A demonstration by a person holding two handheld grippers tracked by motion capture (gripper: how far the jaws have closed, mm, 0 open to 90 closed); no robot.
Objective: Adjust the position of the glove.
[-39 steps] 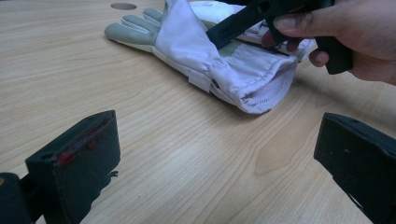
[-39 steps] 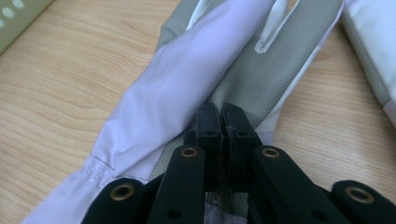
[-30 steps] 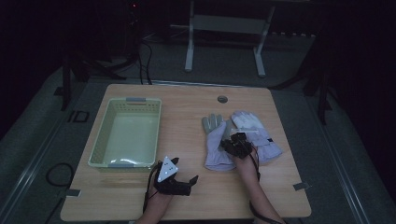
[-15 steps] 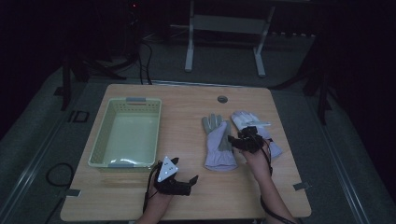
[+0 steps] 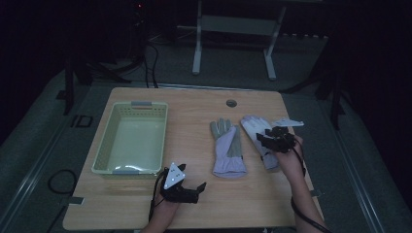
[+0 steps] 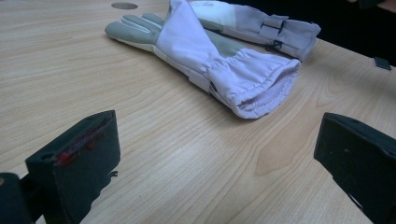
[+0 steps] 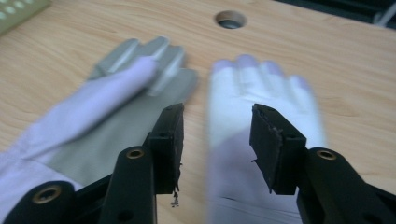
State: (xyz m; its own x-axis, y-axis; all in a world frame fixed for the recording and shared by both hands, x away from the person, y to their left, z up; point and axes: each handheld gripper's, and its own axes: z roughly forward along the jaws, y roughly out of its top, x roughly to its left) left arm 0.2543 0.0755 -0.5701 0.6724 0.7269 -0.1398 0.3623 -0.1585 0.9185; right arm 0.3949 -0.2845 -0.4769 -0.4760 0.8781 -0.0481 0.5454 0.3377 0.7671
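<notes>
Two work gloves lie side by side on the right half of the wooden counter [image 5: 194,111], fingers pointing away from the person. The right gripper [image 5: 275,141] hovers over the right glove [image 5: 254,128], its jaws parted with nothing between them. The left glove [image 5: 228,148] lies just beside it, uncovered. The left gripper [image 5: 183,190] rests near the front edge, jaws wide apart and empty. A pale green basket [image 5: 109,158] stands at the left, well apart from the gloves, and a round cable hole [image 5: 231,103] sits beyond them.

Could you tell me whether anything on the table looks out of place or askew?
Nothing stands out. The two gloves, left glove and right glove, lie flat side by side, the basket sits upright, and the right tongs hang open over the right glove.
</notes>
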